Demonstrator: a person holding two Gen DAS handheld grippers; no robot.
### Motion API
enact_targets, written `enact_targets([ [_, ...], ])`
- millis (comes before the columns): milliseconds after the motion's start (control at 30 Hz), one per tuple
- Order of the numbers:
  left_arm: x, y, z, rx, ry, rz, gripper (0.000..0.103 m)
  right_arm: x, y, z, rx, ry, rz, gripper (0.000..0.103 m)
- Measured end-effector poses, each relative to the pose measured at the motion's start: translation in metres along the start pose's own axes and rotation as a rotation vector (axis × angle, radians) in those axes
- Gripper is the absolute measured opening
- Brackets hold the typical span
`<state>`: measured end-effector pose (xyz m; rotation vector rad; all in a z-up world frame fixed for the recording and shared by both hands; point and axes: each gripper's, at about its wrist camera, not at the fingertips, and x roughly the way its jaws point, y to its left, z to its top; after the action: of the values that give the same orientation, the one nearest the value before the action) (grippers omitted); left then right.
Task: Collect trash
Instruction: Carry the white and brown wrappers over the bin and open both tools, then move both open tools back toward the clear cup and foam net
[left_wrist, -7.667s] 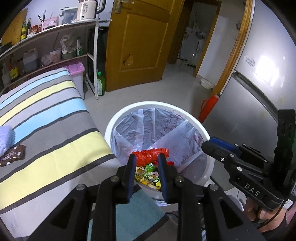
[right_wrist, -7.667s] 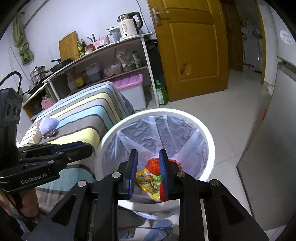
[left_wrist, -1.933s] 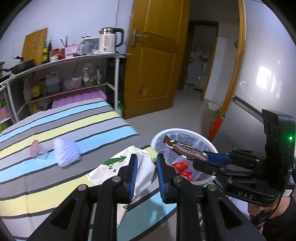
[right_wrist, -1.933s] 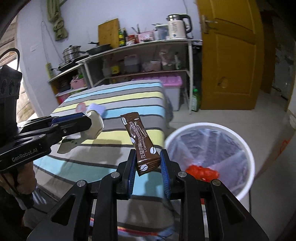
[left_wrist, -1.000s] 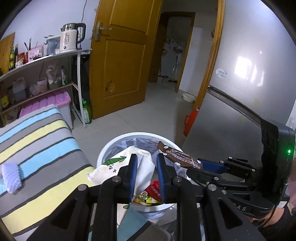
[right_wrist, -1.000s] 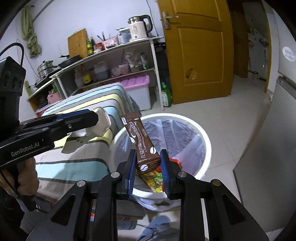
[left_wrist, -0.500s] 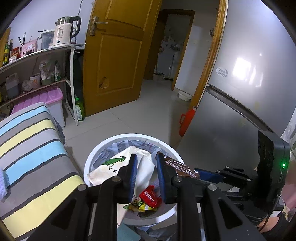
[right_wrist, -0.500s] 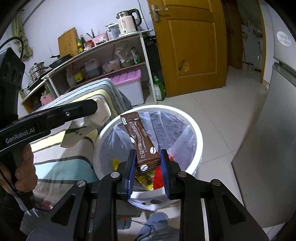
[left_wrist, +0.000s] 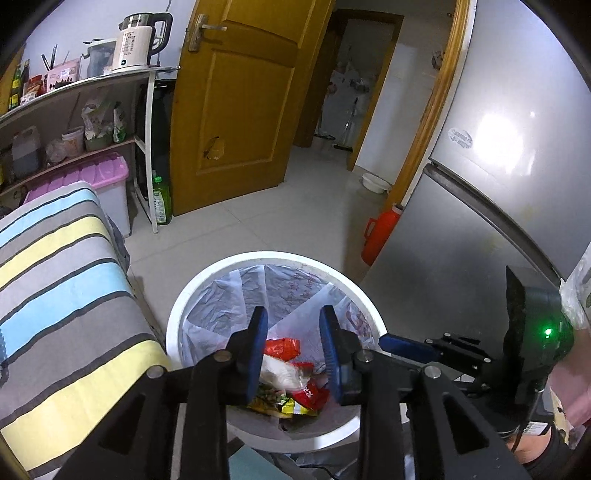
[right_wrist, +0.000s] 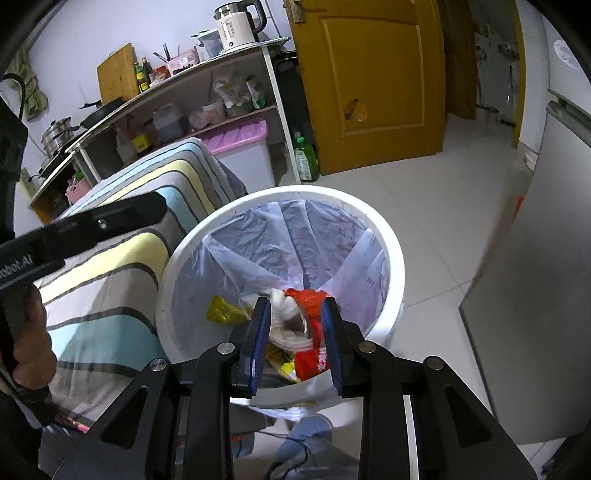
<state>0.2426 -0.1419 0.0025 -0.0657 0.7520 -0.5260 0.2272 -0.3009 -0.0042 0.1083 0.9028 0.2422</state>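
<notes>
Honestly, both the left gripper (left_wrist: 293, 345) and right gripper (right_wrist: 295, 336) hang spread and empty over the white trash bin (right_wrist: 391, 243); bumping its rim could tip it.

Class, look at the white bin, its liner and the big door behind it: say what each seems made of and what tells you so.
Bin: likely plastic; smooth, glossy white rim.
Liner: thin translucent plastic film; it creases and folds.
Door: apparently wood, varnished orange-brown; raised panels, with a chipped patch.
</notes>
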Motion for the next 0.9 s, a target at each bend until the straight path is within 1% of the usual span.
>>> enact_targets([
  [100, -0.004, 0.002, -0.002, -0.004, -0.007, 0.007, 0.030, -0.001, 0.001, -0.001, -0.001, -0.002, -0.001, 0.036],
  [233, -0.014, 0.003, -0.006, -0.005, -0.018, 0.018, 0.030, -0.005, 0.003, -0.001, -0.006, -0.013, -0.005, 0.037],
  [400, -0.032, 0.006, -0.013, -0.009, -0.040, 0.036, 0.030, -0.022, 0.016, 0.000, -0.026, -0.046, -0.002, 0.037],
  [633, -0.065, 0.014, -0.026, -0.030, -0.079, 0.077, 0.030, -0.048, 0.046, 0.000, -0.076, -0.098, 0.029, 0.037],
  [900, -0.105, 0.030, -0.047, -0.075, -0.115, 0.145, 0.030, -0.063, 0.087, -0.001, -0.144, -0.130, 0.094, 0.037],
])
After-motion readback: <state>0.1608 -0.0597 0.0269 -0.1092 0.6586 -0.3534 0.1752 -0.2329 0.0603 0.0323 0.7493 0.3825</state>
